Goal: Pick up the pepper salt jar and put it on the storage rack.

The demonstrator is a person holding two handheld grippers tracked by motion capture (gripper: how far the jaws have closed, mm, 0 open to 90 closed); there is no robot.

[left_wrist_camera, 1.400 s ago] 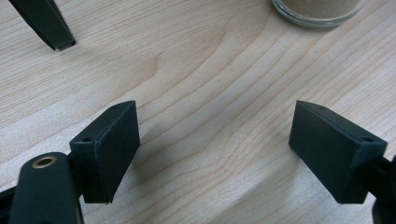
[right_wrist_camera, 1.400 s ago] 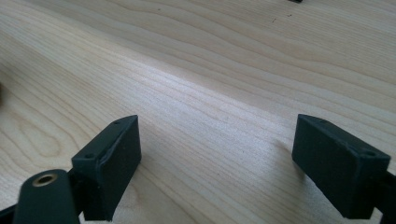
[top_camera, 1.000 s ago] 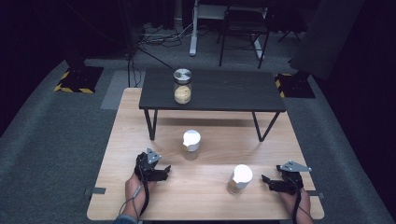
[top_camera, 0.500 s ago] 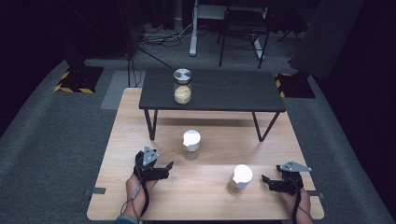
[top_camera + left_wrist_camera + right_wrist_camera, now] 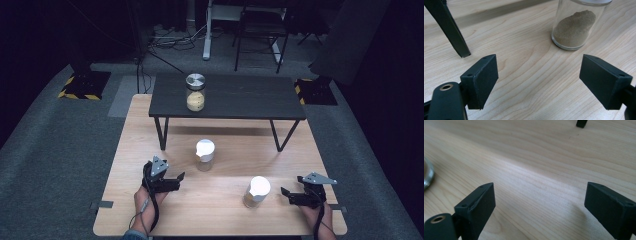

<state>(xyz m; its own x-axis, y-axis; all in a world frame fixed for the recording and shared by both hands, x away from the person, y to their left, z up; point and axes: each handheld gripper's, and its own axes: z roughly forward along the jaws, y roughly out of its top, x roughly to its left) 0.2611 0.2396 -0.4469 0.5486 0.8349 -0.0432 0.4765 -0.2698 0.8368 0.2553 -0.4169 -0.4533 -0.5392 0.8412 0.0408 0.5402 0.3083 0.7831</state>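
Left gripper (image 5: 539, 82): jaws stand wide apart with only bare wood between them; nothing is held. Right gripper (image 5: 539, 210): jaws have just been opening and likewise stand wide with bare wood between them, holding nothing. Landmark for all positions: the middle jar (image 5: 205, 154), a lidded glass jar part-filled with sand-coloured grain, standing upright near the centre of the wooden desk (image 5: 225, 220). The left gripper rests on the desk to the near left of the middle jar, apart from it, jaws aimed toward it; the left gripper view shows this jar ahead of the jaws. The near jar (image 5: 256, 192), same type, stands to the near right of the middle jar; the right gripper lies just beyond it, farther right, not touching. A third jar (image 5: 195, 92) stands behind the middle jar on the small black table (image 5: 250, 97) set on the desk. Judgement: no jar is gripped or lifted; approach, grasp and any transfer all remain outstanding.
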